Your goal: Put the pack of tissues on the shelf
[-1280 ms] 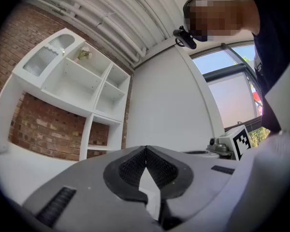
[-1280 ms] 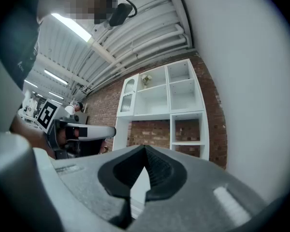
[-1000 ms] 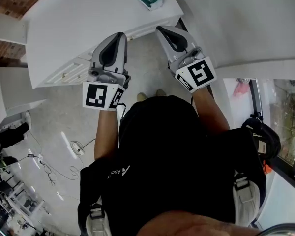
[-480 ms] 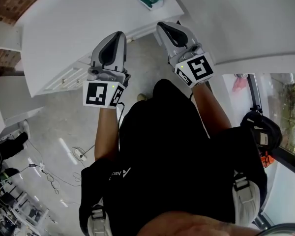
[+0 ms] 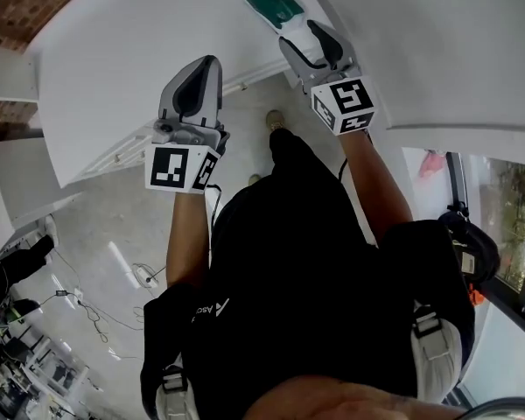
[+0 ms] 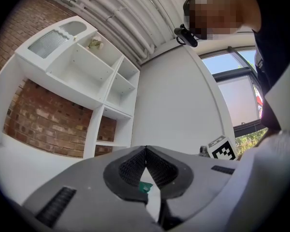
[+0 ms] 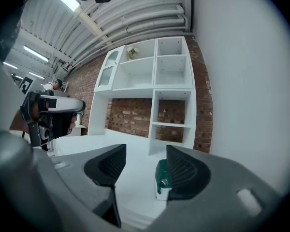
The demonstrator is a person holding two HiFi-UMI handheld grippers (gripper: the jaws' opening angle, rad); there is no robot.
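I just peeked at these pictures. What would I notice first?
The green-and-white pack of tissues pops out, lying on the white counter by the wall. The right tongs are opening just short of it, nothing between them yet, while the left tongs hang shut. Behind stands a white shelf unit against a brick wall.

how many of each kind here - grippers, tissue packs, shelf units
grippers: 2 (left gripper shut; right gripper with its jaws opening, nothing between them, pack just ahead)
tissue pack: 1
shelf unit: 1
total: 4
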